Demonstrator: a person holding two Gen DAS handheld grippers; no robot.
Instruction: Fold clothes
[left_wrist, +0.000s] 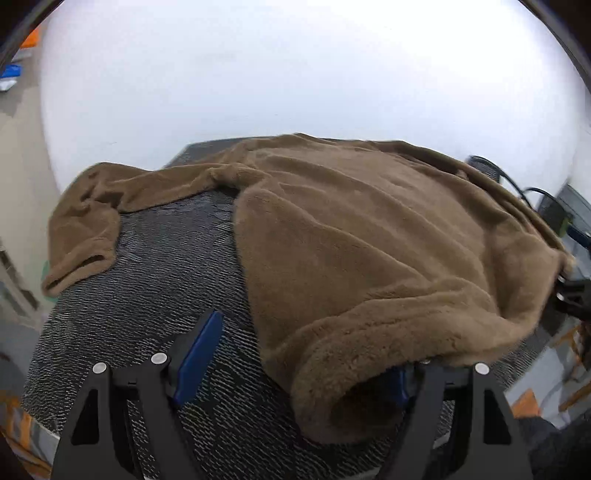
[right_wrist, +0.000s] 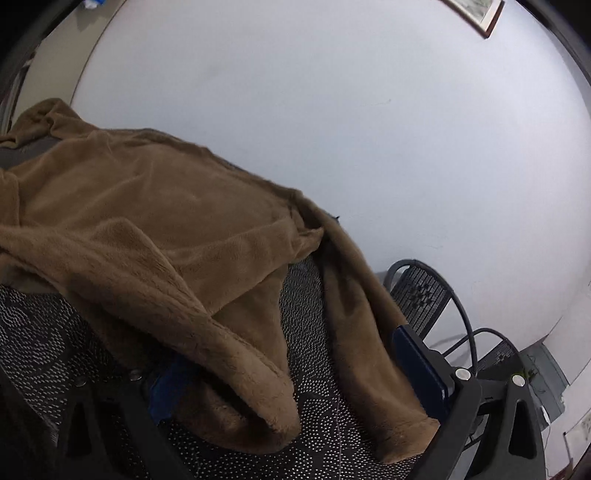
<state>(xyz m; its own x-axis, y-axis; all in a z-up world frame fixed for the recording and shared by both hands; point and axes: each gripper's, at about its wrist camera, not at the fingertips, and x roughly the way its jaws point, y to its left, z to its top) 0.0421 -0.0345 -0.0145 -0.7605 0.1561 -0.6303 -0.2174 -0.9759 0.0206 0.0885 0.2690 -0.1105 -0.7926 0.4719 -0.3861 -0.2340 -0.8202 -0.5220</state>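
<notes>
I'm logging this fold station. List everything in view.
Fleece garment: one, brown, spread over the table, one sleeve reaching far left, hem draped over both grippers' inner fingers.
Table: one, dark patterned top, under the garment.
Chairs: two, black mesh, by the wall to the right.
Picture frame: one, dark frame, high on the white wall.
Left gripper: one, black with blue pads, jaws wide, at the near hem.
Right gripper: one, black with blue pads, jaws wide, fabric between them.

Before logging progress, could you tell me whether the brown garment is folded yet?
Not folded: the brown fleece garment lies spread and rumpled across the table, one sleeve stretched out sideways.
</notes>
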